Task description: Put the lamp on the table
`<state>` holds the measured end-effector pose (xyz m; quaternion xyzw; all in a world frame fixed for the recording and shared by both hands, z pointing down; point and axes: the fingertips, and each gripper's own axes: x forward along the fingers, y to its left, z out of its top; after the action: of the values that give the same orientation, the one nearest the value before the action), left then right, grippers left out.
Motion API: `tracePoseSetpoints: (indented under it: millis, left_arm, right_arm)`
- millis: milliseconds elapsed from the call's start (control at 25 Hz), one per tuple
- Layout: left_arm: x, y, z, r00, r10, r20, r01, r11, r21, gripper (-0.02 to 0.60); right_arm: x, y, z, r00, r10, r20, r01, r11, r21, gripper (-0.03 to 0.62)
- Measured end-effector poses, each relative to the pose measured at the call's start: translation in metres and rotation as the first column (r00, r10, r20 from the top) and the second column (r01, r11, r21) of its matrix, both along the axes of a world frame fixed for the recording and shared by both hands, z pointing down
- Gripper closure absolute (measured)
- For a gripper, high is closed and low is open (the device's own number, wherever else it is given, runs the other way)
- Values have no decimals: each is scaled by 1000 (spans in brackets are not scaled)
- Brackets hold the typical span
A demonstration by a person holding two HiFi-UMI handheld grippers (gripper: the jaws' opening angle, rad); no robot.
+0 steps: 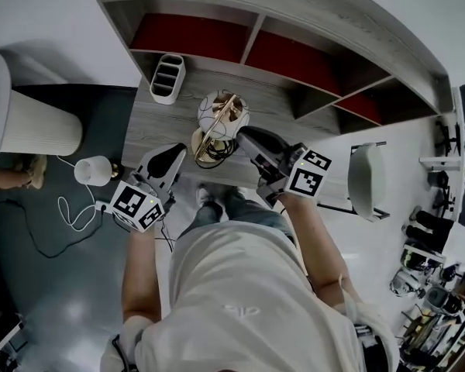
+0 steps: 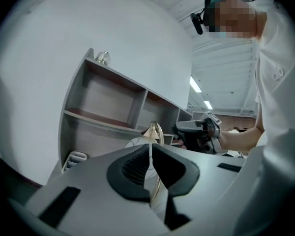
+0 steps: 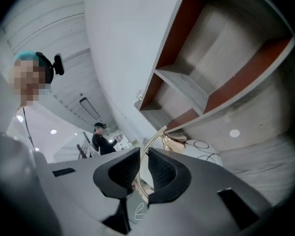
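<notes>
Both hand-held grippers are clamped on the lamp (image 1: pixel 221 115). The left hand-held gripper (image 2: pixel 151 154) has its jaws pinched on the thin gold hoop (image 2: pixel 156 130), which runs up between the black pads. The right hand-held gripper (image 3: pixel 145 167) is also closed on that hoop, and the brass strip passes through the narrow gap between its pads. From the head view, the lamp sits between the two hand-held grippers, just ahead of their tips, with its white globe inside the gold ring and its round gold base (image 1: pixel 204 150) nearest the person. The lamp is over the front part of the grey wood table (image 1: pixel 159 122); I cannot tell whether the base touches the top. A dark cord lies coiled at the base. Beyond the left hand-held gripper, farther back on the table, stands a white slotted organizer (image 1: pixel 168 78). Behind the lamp are shelf compartments with red backs (image 1: pixel 190 36). Left of the left hand-held gripper, down on the dark floor, is a small white lamp (image 1: pixel 93 170) with a looped white cable (image 1: pixel 71 208). Right of the right hand-held gripper is a white stool (image 1: pixel 366 180).
</notes>
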<state>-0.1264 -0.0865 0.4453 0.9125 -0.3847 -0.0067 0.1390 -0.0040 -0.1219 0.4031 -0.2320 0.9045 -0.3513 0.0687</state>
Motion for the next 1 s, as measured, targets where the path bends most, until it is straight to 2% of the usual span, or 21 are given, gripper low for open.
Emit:
tracePoseSetpoints:
  millis: [80,160,280,440,680,800,1000]
  left_arm:
    - [-8,-5,-10,997,-76,15,75,997,7,562]
    - [-9,-8,-23,993,-117,23,117,993,27,565]
    - [4,-9,-46,991,-130,33,128,989,69,566]
    - [28,-12,-69,985,-138,100,125,984,127,566]
    - [48,-21,-96,972,-219,88,201,963,181,568]
    - [57,-23,-104,967,-239,90,218,956,196,568]
    - [75,-20,-107,964,-217,153,178,955,236,568]
  right_arm:
    - [11,-2,-7,998,27,-52,-24,998,52,536]
    - [21,-4,-14,992,55,-110,-43,993,107,545]
    - [35,-6,-22,978,93,-185,-61,984,168,556]
    - [50,-6,-26,956,126,-264,-69,974,216,562]
    - [70,-5,-34,919,189,-347,-86,953,290,565]
    - [77,-3,-44,906,204,-371,-75,940,332,565]
    - [85,-3,-55,900,219,-378,-66,923,379,565]
